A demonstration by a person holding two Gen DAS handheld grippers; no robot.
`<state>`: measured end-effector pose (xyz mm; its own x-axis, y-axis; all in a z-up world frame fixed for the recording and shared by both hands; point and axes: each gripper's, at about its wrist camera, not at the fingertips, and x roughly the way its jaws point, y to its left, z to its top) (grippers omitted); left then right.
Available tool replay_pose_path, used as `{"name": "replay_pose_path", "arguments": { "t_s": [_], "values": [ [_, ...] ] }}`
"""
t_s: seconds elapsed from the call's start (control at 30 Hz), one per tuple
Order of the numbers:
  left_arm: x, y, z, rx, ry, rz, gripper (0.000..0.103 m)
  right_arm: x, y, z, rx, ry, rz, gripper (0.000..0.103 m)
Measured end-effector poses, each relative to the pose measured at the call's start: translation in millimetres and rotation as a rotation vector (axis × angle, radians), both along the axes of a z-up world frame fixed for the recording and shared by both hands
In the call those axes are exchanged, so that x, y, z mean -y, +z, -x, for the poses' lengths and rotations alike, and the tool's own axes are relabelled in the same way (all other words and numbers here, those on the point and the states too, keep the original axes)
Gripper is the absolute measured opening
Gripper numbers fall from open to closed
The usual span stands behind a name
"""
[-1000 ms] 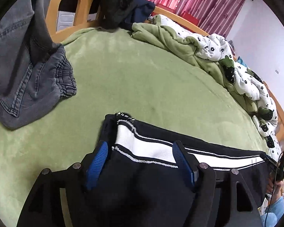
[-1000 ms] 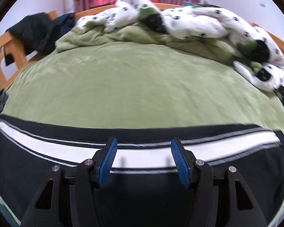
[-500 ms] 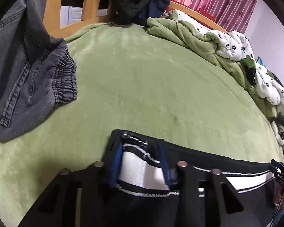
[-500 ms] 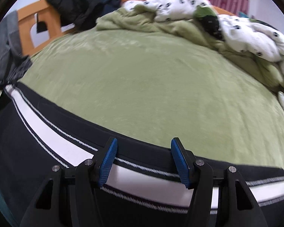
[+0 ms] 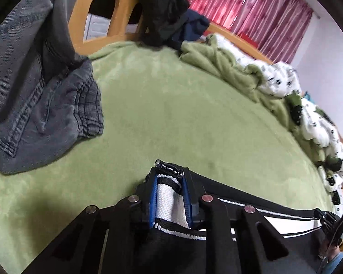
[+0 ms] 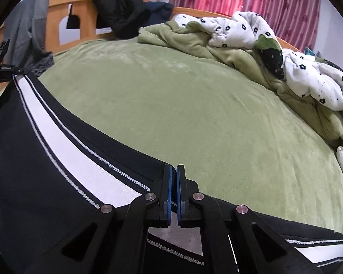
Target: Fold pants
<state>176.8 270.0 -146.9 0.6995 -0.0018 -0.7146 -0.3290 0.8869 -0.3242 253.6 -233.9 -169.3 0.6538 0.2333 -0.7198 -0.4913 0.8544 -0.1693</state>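
Black pants [image 6: 34, 171] with a white side stripe [image 6: 80, 162] lie along the near edge of a green bed. My left gripper [image 5: 170, 182] is shut on the bunched striped end of the pants [image 5: 169, 203] at their left corner. My right gripper [image 6: 174, 171] is shut on the striped edge of the pants, pads nearly touching. The pants stretch between the two grippers. The left gripper also shows at the far left of the right wrist view [image 6: 0, 70], and the right gripper at the far right of the left wrist view [image 5: 331, 219].
Grey jeans [image 5: 41, 96] lie at the bed's left side, draped from the wooden headboard [image 5: 84, 16]. Dark clothes [image 6: 123, 9] hang on the headboard. A crumpled green and white flowered duvet [image 6: 251, 45] runs along the far and right side. The green sheet [image 6: 194, 105] lies ahead.
Both grippers have closed from open onto the striped edge of the pants. The left one gathered the fabric at the corner. The right view has turned to the left.
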Motion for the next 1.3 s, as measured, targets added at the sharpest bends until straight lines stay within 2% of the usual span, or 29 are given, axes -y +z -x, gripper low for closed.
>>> {"name": "replay_pose_path", "arguments": {
  "t_s": [0.1, 0.2, 0.27, 0.3, 0.37, 0.4, 0.57, 0.67, 0.77, 0.83, 1.0, 1.17, 1.27, 1.3],
  "values": [
    [9, -14, -10, -0.076, 0.009, -0.049, 0.020, -9, -19, -8, -0.043, -0.016, 0.055, 0.005],
    [16, -10, -9, -0.099, 0.001, -0.092, 0.024, -8, -12, -6, -0.035, -0.032, 0.066, 0.014],
    [16, -1, 0, -0.098, 0.010, -0.087, 0.032, 2, 1, -4, -0.042, -0.069, 0.014, 0.031],
    [17, 5, 8, -0.083, 0.011, -0.079, 0.036, 8, 8, -1, -0.043, -0.092, -0.029, 0.035],
    [17, 18, 27, -0.048, 0.005, -0.052, 0.050, 19, 19, 5, -0.054, -0.130, -0.089, 0.050],
    [17, 21, 34, -0.041, 0.005, -0.041, 0.059, 24, 24, 9, -0.060, -0.153, -0.117, 0.052],
    [33, 36, 92, 0.011, -0.068, 0.093, 0.059, 30, 43, 37, -0.108, -0.250, -0.167, 0.053],
    [52, 36, 127, 0.018, -0.124, 0.104, 0.059, 26, 56, 57, -0.135, -0.289, -0.157, 0.053],
    [66, 26, 172, 0.064, -0.179, 0.170, 0.059, 22, 74, 81, -0.131, -0.298, -0.147, 0.053],
    [69, 8, 197, 0.059, -0.159, 0.219, 0.059, 21, 86, 95, -0.117, -0.298, -0.158, 0.057],
    [59, -40, 208, 0.020, -0.066, 0.382, 0.059, 12, 109, 129, -0.087, -0.301, -0.173, 0.061],
    [43, -55, 197, 0.129, 0.069, 0.513, 0.059, 2, 115, 143, -0.116, -0.289, -0.212, 0.063],
    [40, -58, 182, 0.148, 0.119, 0.555, 0.056, -3, 110, 146, -0.123, -0.293, -0.245, 0.063],
    [40, -58, 176, 0.149, 0.128, 0.573, 0.045, -5, 107, 146, -0.136, -0.291, -0.245, 0.063]
  ]
}}
